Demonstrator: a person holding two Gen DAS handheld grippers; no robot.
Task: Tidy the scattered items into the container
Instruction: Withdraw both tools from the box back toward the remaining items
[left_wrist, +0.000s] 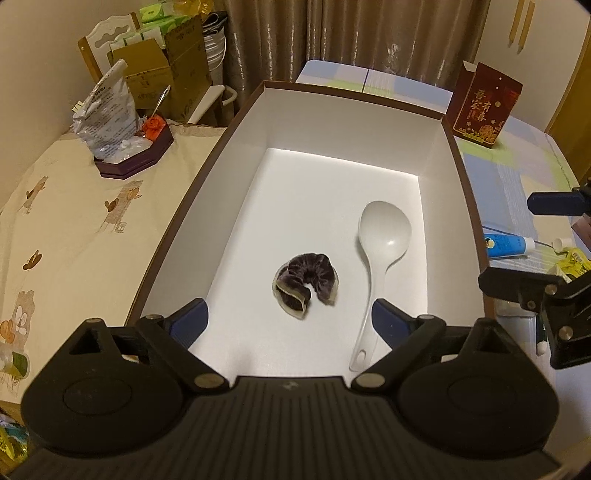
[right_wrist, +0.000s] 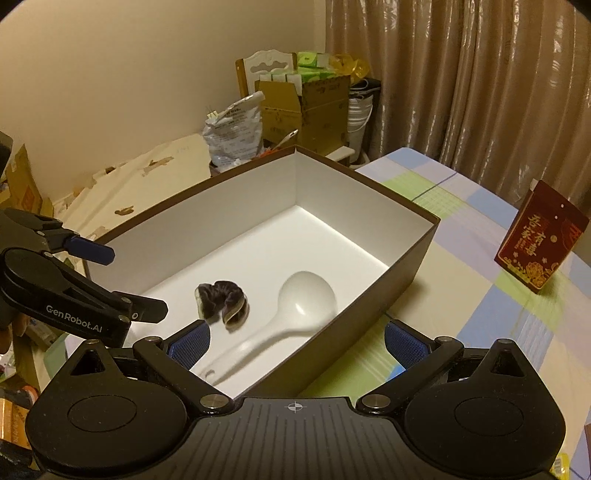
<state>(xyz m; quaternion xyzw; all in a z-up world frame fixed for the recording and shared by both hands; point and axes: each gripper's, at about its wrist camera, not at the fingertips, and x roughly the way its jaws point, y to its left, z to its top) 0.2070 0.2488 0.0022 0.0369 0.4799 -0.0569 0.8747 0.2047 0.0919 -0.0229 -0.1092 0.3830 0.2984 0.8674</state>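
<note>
- Checked cloth is covering the surface (right_wrist: 476, 295) where the container (left_wrist: 461, 158), a brown box with a white inside, is sitting; curtains are hanging behind it and cartons are piling up in the corner.
- Two items are already lying on the container's floor: a dark scrunchie (left_wrist: 306, 282) near the middle and a white rice spoon (left_wrist: 380, 258) just beside it, apart from it, bowl towards the far wall.
- Outside the container, a blue tube (left_wrist: 508, 246) is lying on the surface close to the right wall, with a small white cap and yellow packets near it; a red card box (right_wrist: 541, 245) is standing further off.
- Left hand-held gripper (left_wrist: 290, 319) is hovering over the container's near end, jaws apart and holding nothing.
- Right hand-held gripper (right_wrist: 295, 345) is hanging over the near right corner, jaws wide apart, also empty.
- Judging from this, the task is looking partly done: two items are in, and at least the tube and packets are waiting for pickup.
</note>
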